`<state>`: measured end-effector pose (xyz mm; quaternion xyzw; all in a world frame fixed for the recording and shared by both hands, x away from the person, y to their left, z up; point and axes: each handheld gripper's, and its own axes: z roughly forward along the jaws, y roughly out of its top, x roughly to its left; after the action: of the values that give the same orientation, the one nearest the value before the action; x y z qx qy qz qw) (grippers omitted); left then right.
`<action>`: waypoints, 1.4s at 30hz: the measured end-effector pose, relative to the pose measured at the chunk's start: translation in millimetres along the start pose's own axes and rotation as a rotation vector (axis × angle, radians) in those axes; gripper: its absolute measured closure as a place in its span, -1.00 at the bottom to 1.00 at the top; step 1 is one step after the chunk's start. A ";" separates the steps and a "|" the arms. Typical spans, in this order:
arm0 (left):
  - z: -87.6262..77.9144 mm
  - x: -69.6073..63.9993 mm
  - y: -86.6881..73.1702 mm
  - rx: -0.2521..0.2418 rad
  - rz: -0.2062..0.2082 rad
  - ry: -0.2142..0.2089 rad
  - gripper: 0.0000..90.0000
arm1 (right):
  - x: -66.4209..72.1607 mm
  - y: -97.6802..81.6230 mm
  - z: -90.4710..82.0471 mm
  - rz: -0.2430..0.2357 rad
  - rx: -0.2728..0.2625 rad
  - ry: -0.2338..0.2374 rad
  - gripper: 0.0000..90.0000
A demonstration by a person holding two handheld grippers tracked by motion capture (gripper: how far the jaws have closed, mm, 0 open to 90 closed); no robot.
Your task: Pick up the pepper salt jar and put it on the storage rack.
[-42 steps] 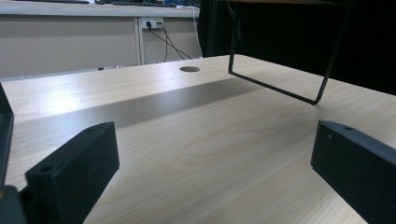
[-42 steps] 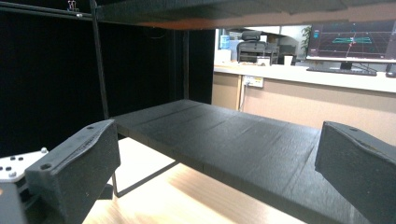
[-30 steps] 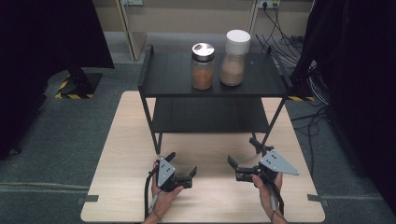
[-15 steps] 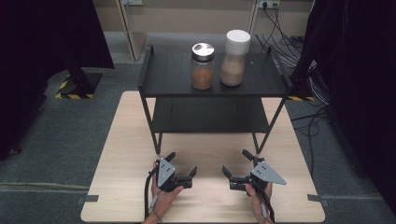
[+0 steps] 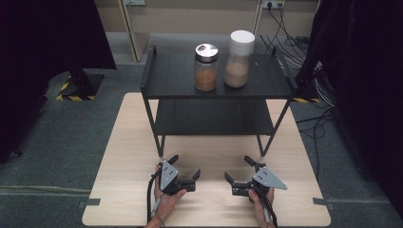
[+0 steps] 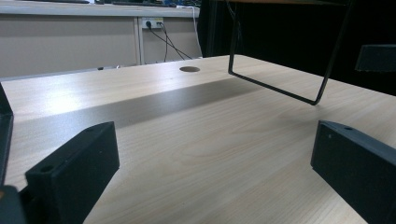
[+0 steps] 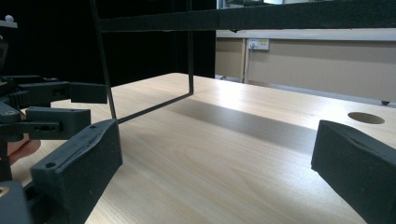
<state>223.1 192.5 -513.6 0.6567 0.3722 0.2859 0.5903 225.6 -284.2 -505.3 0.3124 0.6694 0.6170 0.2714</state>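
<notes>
Resting wide-open and empty on the pale wooden counter (image 5: 209, 156), both tongs, left (image 5: 186, 167) and right (image 5: 238, 170), are faced toward each other, the two upright glass jars, brown-filled steel-lidded (image 5: 206, 67) and white-lidded (image 5: 239, 59), being set well apart at twelve o'clock atop the black metal two-tier shelf (image 5: 180, 80).

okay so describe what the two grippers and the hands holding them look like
Both the left claw and the right claw are black, with two blocky jaws bearing small screw holes. Each carries a grey three-cornered plate on top, with a few small dots, and trails a black cable back along the forearm. The left hand and right hand are bare, without gloves.

Table (image 5: 128, 142) pale smooth wood; rack (image 5: 180, 76) matt black metal.
</notes>
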 end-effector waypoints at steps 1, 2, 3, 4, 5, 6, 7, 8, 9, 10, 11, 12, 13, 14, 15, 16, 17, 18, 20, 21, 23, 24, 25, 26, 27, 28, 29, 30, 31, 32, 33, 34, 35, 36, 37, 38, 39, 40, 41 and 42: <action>0.0 0.0 0.0 0.000 0.000 0.000 -0.99 | 0.0 0.0 0.0 0.000 0.000 0.000 -0.95; 0.0 0.0 0.0 0.000 0.000 0.000 -0.99 | -0.2 -1.2 -0.2 0.006 0.001 -0.001 -0.95; 0.0 0.0 0.1 0.000 0.001 0.000 -0.99 | -0.7 -2.5 -0.1 0.013 0.003 0.002 -0.95; 0.0 0.0 0.1 0.000 0.001 0.000 -0.99 | -0.5 -3.0 0.3 0.018 0.006 0.002 -0.95; 0.0 0.0 0.0 0.000 0.002 -0.001 -0.99 | -0.3 -3.4 0.8 0.018 0.010 0.003 -0.95; 0.0 0.0 0.0 0.000 0.002 -0.001 -0.99 | 0.0 -3.7 1.5 0.017 0.012 0.005 -0.95; 0.0 0.0 0.0 0.000 0.001 -0.001 -0.99 | 0.3 -3.9 2.1 0.014 0.013 0.007 -0.95; 0.0 0.1 0.0 0.000 0.001 -0.001 -0.99 | 0.7 -3.9 2.6 0.013 0.014 0.008 -0.95; 0.0 0.1 0.0 0.000 0.001 -0.001 -0.99 | 0.7 -3.9 2.6 0.013 0.014 0.008 -0.95; 0.0 0.1 0.0 0.000 0.001 -0.001 -0.99 | 1.1 -4.2 3.2 0.013 0.014 0.009 -0.95; 0.0 0.1 0.0 0.000 0.001 -0.001 -0.99 | 1.2 -4.4 3.6 0.011 0.014 0.010 -0.95; 0.0 0.1 0.0 0.000 0.000 -0.002 -0.99 | 1.2 -4.4 3.9 0.007 0.016 0.009 -0.95; 0.0 0.2 0.0 0.000 0.000 -0.002 -0.99 | 1.4 -4.4 4.0 0.006 0.017 0.006 -0.95; 0.0 0.1 0.0 0.000 0.000 -0.002 -0.99 | 1.4 -4.6 4.0 0.008 0.018 0.004 -0.95; 0.0 0.1 0.0 0.000 0.000 -0.002 -0.99 | 1.2 -5.2 4.1 0.014 0.017 0.003 -0.95; 0.0 0.1 0.0 0.000 0.001 -0.002 -0.99 | 0.9 -5.4 3.9 0.019 0.017 0.002 -0.95; 0.0 0.1 0.0 0.000 0.000 -0.002 -0.99 | 0.4 -5.7 3.8 0.024 0.017 0.002 -0.95; 0.0 0.1 0.0 0.000 0.000 -0.002 -0.99 | 0.0 -5.9 3.7 0.027 0.016 0.002 -0.95; 0.0 0.1 0.1 0.000 0.000 -0.002 -0.99 | -0.3 -6.1 3.2 0.027 0.012 -0.001 -0.95; 0.0 0.1 0.1 0.000 0.000 -0.002 -0.99 | -0.5 -6.1 3.0 0.027 0.012 -0.003 -0.95; 0.0 0.1 0.1 0.000 0.000 -0.002 -0.99 | -0.9 -6.2 3.0 0.027 0.011 -0.004 -0.95; 0.0 0.2 0.1 0.000 0.000 -0.002 -0.99 | -0.9 -6.2 3.1 0.027 0.011 -0.005 -0.95; 0.0 0.1 0.1 0.000 0.000 -0.002 -0.99 | -1.0 -6.2 3.2 0.028 0.011 -0.005 -0.95; 0.0 0.2 0.1 0.000 0.000 -0.002 -0.99 | -1.0 -6.2 3.2 0.028 0.011 -0.005 -0.95; 0.0 0.2 0.1 0.000 0.000 -0.002 -0.99 | -1.0 -6.2 3.2 0.027 0.010 -0.005 -0.95; 0.0 0.2 0.1 0.001 0.000 -0.002 -0.99 | -1.1 -6.3 3.1 0.027 0.009 -0.004 -0.95; 0.0 0.2 0.1 0.001 0.000 -0.002 -0.99 | -1.2 -6.4 3.1 0.026 0.008 -0.004 -0.95; 0.0 0.2 0.1 0.001 0.000 -0.002 -0.99 | -1.2 -6.4 3.0 0.026 0.008 -0.004 -0.95; 0.0 0.1 0.1 0.000 0.000 -0.002 -0.99 | -1.2 -6.4 3.0 0.026 0.008 -0.004 -0.95; 0.0 0.1 0.1 0.000 0.000 -0.002 -0.99 | -1.3 -6.5 3.0 0.026 0.007 -0.003 -0.95; 0.0 0.1 0.1 0.000 0.000 -0.002 -0.99 | -1.4 -6.6 3.0 0.026 0.007 -0.003 -0.95; 0.0 0.1 0.1 0.001 0.000 -0.002 -0.99 | -1.3 -6.5 3.0 0.026 0.007 -0.003 -0.95; 0.0 0.1 0.1 0.000 0.000 -0.002 -0.99 | -1.2 -6.5 3.0 0.026 0.007 -0.002 -0.95; 0.0 0.1 0.1 0.000 0.000 -0.002 -0.99 | -1.3 -6.5 3.0 0.024 0.008 -0.002 -0.95; 0.0 0.2 0.1 0.000 -0.001 -0.002 -0.99 | -1.3 -6.4 3.1 0.024 0.009 -0.001 -0.95; 0.0 0.2 0.1 0.001 -0.001 -0.002 -0.99 | -1.2 -6.4 3.2 0.023 0.009 -0.001 -0.95; 0.0 0.2 0.1 0.001 -0.001 -0.002 -0.99 | -1.2 -6.4 3.3 0.023 0.009 0.000 -0.95; 0.0 0.2 0.1 0.001 -0.001 -0.001 -0.99 | -1.3 -6.5 3.3 0.024 0.008 0.001 -0.95; 0.0 0.2 0.1 0.001 -0.002 -0.001 -0.99 | -1.4 -6.5 3.2 0.024 0.007 0.001 -0.95; 0.0 0.2 0.1 0.000 -0.002 -0.001 -0.99 | -1.5 -6.5 3.1 0.024 0.007 0.001 -0.95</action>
<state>223.3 192.6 -513.5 0.6565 0.3728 0.2848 0.5907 228.3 -283.6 -512.1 0.3212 0.6679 0.6179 0.2625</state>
